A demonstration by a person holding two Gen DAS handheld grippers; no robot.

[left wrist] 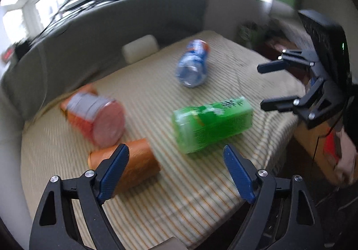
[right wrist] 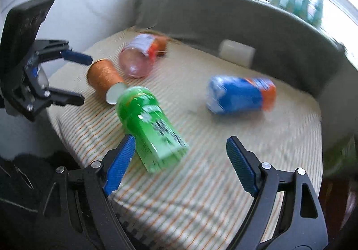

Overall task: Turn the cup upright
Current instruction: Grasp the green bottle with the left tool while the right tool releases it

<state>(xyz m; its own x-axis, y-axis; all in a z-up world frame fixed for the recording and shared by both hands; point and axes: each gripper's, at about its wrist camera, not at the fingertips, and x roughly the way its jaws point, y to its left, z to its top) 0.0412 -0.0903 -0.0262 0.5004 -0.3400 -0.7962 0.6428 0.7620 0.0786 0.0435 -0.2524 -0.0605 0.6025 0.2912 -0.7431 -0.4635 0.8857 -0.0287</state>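
Observation:
Several cups lie on their sides on a striped cloth (left wrist: pixel 179 194). An orange cup (left wrist: pixel 132 165) (right wrist: pixel 104 77) lies nearest my left gripper (left wrist: pixel 176 169), which is open with its left finger in front of that cup. A green cup (left wrist: pixel 210 122) (right wrist: pixel 152 127) lies in the middle; my right gripper (right wrist: pixel 179 160) is open just in front of it, empty. A pink and orange cup (left wrist: pixel 96 115) (right wrist: pixel 138 57) and a blue cup (left wrist: pixel 193 64) (right wrist: pixel 239 95) also lie flat. Each gripper shows in the other's view: the right gripper (left wrist: pixel 261 86), the left gripper (right wrist: pixel 86 80).
The striped cloth (right wrist: pixel 201 194) covers a low table against a grey sofa back (left wrist: pixel 134 19). A white block (left wrist: pixel 139 48) (right wrist: pixel 237 52) sits at the far edge. Cardboard boxes and clutter (left wrist: pixel 324 138) stand off the right side. Windows are behind.

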